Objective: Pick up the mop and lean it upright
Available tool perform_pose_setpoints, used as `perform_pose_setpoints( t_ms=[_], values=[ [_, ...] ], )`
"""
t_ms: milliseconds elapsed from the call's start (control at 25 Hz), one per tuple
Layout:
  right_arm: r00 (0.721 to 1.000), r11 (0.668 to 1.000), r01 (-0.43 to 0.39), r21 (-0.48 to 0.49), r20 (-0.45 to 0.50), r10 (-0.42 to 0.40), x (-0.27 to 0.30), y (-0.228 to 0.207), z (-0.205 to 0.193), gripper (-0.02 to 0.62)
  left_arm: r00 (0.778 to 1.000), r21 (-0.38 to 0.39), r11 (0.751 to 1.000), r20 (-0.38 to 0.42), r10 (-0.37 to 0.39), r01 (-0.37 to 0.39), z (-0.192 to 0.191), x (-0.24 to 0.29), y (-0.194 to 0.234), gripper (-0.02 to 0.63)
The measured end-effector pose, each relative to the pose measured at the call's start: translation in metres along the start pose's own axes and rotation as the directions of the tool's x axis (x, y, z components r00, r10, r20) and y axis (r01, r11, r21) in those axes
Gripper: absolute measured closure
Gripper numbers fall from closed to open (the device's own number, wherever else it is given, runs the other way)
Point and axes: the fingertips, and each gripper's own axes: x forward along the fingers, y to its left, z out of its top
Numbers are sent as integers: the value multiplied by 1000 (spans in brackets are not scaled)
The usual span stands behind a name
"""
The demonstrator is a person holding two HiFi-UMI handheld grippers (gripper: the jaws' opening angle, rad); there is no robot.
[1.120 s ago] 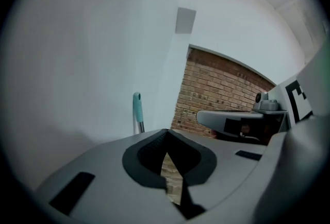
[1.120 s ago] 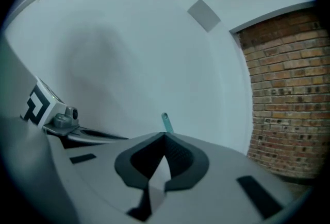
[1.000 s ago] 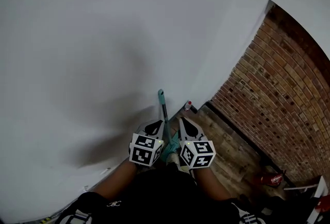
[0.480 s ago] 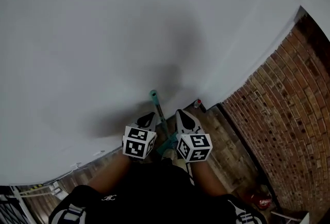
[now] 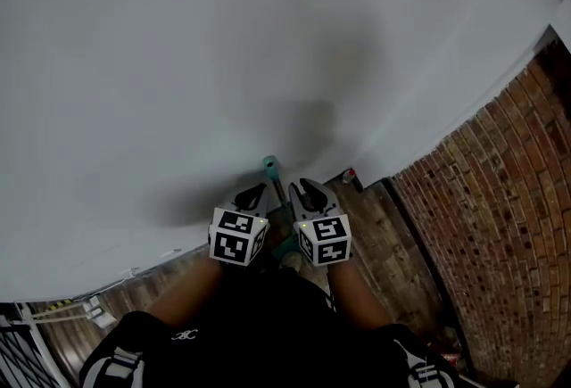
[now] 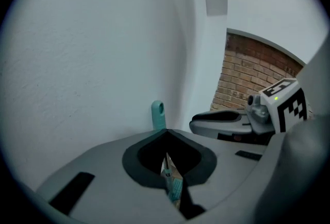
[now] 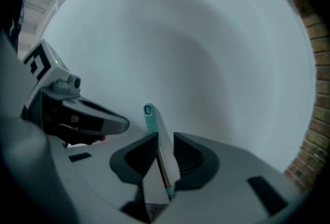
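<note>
The mop [image 5: 277, 190] is standing upright against a smooth, matte white wall [image 5: 178, 65], its thin silver metal handle ending in a rounded teal plastic cap [image 5: 269, 166] with a hanging hole. The lower teal part is showing between the person's forearms, above a floor of worn brown wooden planks [image 5: 384, 235]. A rough red brick wall [image 5: 500, 226] is meeting the white wall at the right. The right gripper [image 7: 165, 135], a grey moulded shell with dark ribbed pads, is straddling the handle: its jaws are opening, the handle is sitting between them and the pads are no longer squeezing it. The left gripper [image 6: 166, 133] is keeping its jaws pressed together at the tips, with nothing between them; the handle is showing through the diamond-shaped hollow behind the tips, and the teal cap is rising just beyond them. In the head view both grippers are flanking the handle, left gripper [image 5: 252, 195] and right gripper [image 5: 310, 193] just beside each other.
</note>
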Motion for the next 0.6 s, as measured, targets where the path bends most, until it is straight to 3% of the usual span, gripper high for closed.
perform_pose_setpoints(
  t_ms=[80, 400, 600],
  values=[
    [999, 1000, -13, -22, -29, 13, 12, 8, -2, 480, 1000, -12, 1000, 23, 4, -4, 6, -2, 7, 614],
    [993, 993, -57, -105, -106, 46, 57, 33, 7, 453, 999, -65, 998, 49, 7, -4, 8, -7, 32, 614],
    [993, 990, 5, -144, -119, -23, 71, 35, 3, 480, 999, -54, 998, 42, -14, 17, 7, -10, 36, 614]
  ],
)
